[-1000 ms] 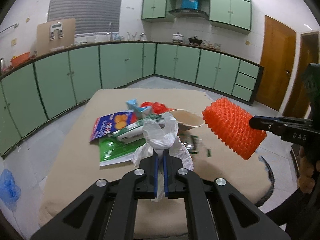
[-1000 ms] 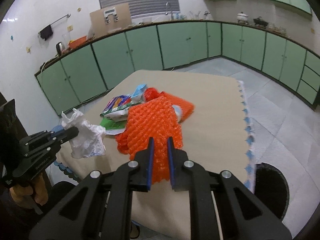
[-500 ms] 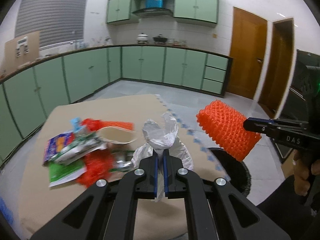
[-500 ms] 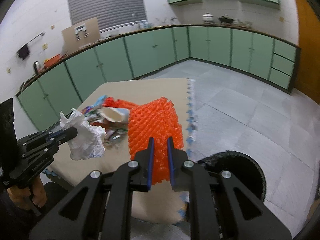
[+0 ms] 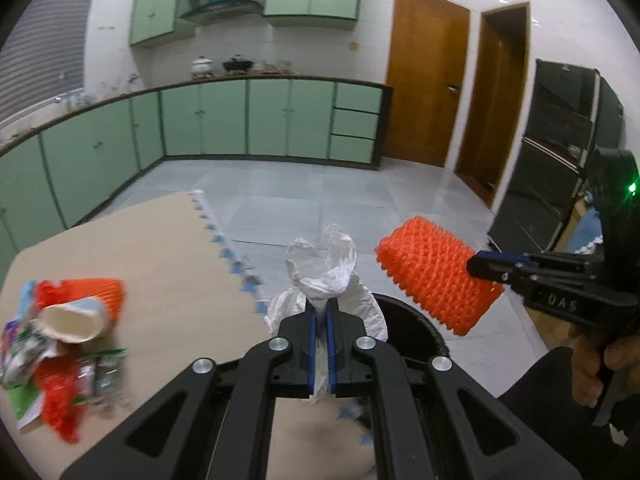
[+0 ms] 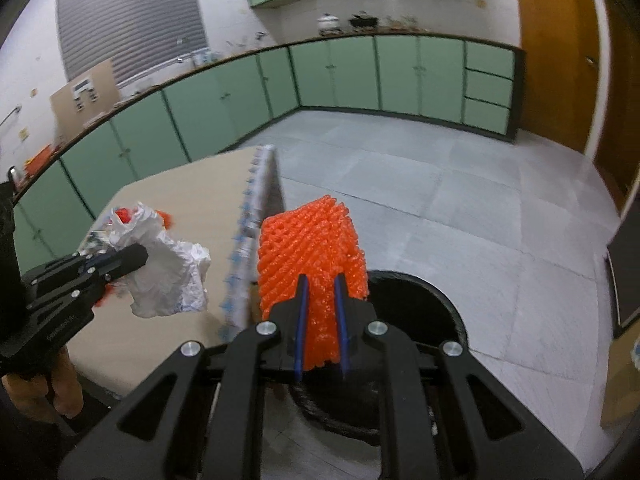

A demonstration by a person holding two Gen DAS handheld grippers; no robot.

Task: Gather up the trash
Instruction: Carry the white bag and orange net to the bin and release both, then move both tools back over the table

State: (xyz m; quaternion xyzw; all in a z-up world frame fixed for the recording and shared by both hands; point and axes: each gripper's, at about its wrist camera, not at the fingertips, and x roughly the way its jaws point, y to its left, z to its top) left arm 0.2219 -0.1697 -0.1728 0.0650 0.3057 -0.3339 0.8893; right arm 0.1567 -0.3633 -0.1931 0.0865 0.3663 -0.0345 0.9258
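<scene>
My left gripper (image 5: 319, 312) is shut on a crumpled white plastic bag (image 5: 324, 272) and holds it in the air past the table's right edge; the bag also shows in the right wrist view (image 6: 168, 268). My right gripper (image 6: 320, 292) is shut on an orange foam net sleeve (image 6: 312, 248), held above a black round bin (image 6: 424, 312) on the floor. The sleeve also shows in the left wrist view (image 5: 436, 272), over the bin (image 5: 416, 324). More trash lies on the beige table (image 5: 160, 248): a paper cup (image 5: 72, 320), orange netting (image 5: 60, 408) and wrappers (image 5: 20, 344).
Green cabinets (image 5: 240, 120) line the far walls. Wooden doors (image 5: 428, 80) stand at the right, with a dark shelf unit (image 5: 560, 152) beside them. Grey tiled floor (image 6: 440, 200) lies around the bin. The table's fringed edge (image 6: 248, 240) runs beside the bin.
Both grippers have swung right, away from the trash pile on the table and out over the black bin, each still holding its item.
</scene>
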